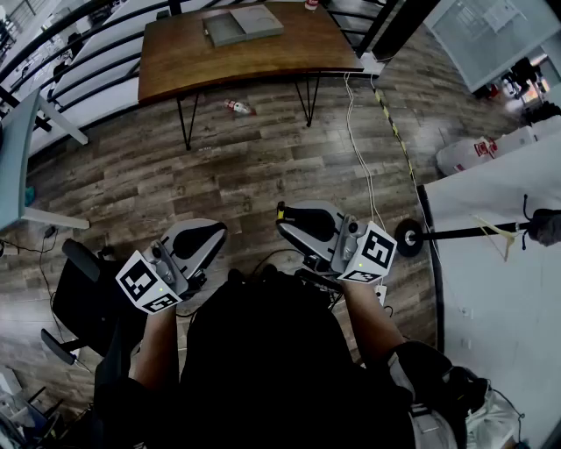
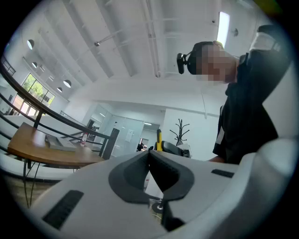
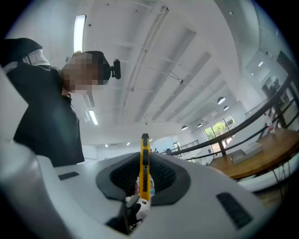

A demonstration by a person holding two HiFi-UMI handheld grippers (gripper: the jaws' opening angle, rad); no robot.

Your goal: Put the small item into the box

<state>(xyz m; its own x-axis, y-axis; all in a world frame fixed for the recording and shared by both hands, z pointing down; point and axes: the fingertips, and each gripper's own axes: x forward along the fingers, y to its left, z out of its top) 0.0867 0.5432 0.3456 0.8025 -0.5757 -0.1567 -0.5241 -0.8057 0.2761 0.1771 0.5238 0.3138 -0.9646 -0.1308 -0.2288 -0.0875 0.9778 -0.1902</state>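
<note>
A person holds both grippers close to the body, standing back from a brown wooden table [image 1: 175, 61]. A flat grey box [image 1: 243, 24] lies on that table; it also shows in the left gripper view [image 2: 58, 140] and the right gripper view [image 3: 247, 151]. My right gripper [image 1: 285, 217] is shut on a yellow utility knife [image 3: 145, 163], which stands upright between the jaws, its yellow end [image 1: 280, 211] poking out. My left gripper [image 1: 213, 231] is shut, jaws [image 2: 150, 156] pressed together with nothing between them. Both point up and away from the floor.
A small red-and-white bottle [image 1: 238, 108] lies on the wood floor under the table. A white cable [image 1: 359, 149] runs down the floor. A coat stand's black base [image 1: 408, 237] sits beside a white table [image 1: 500, 289] at right. A black office chair [image 1: 83, 298] is at left.
</note>
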